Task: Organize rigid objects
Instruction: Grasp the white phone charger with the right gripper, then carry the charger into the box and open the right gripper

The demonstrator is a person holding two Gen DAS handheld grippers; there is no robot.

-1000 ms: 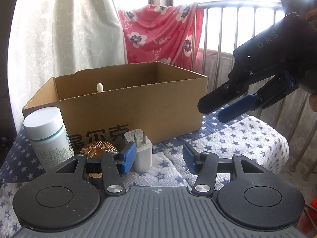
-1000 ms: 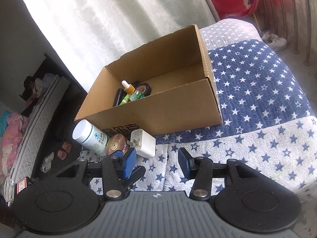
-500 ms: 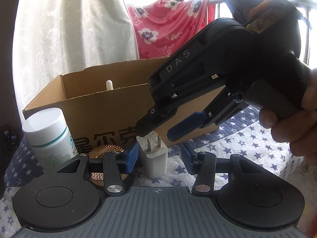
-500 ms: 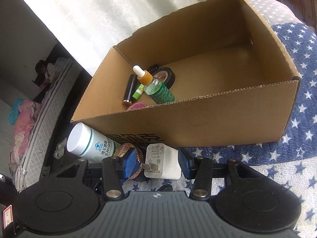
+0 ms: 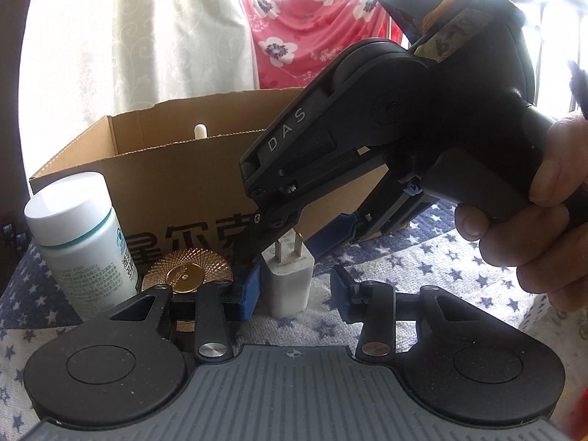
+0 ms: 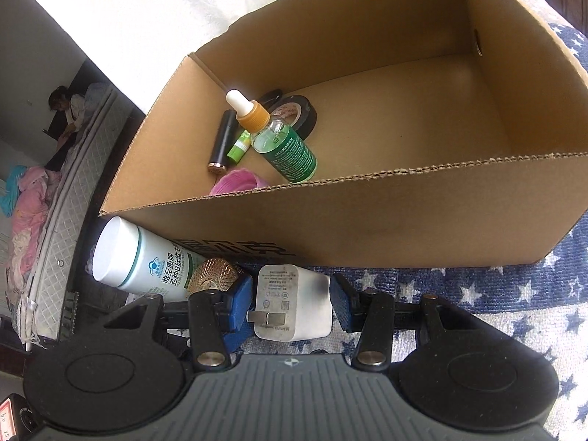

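A white plug charger (image 5: 288,286) stands prongs-up on the star cloth in front of the cardboard box (image 5: 176,191). My left gripper (image 5: 294,292) has it between its blue pads, jaws closing, with a gap still showing on the right side. My right gripper (image 5: 286,251) reaches down from the upper right and straddles the same charger (image 6: 294,301). In the right wrist view its jaws (image 6: 290,303) are closing, pads close beside the charger's sides. A white bottle (image 5: 81,246) and a gold ridged disc (image 5: 185,273) sit left of it.
The box (image 6: 404,228) holds a green dropper bottle (image 6: 286,143), a black tape roll (image 6: 297,110), a black tube (image 6: 222,139) and a pink item (image 6: 235,182). A hand (image 5: 533,228) grips the right tool. The cloth's edge drops off at the left toward a mattress (image 6: 70,191).
The right gripper came down from the upper right until its fingers straddle the charger. The left gripper stayed put and its jaws narrowed around the same charger.
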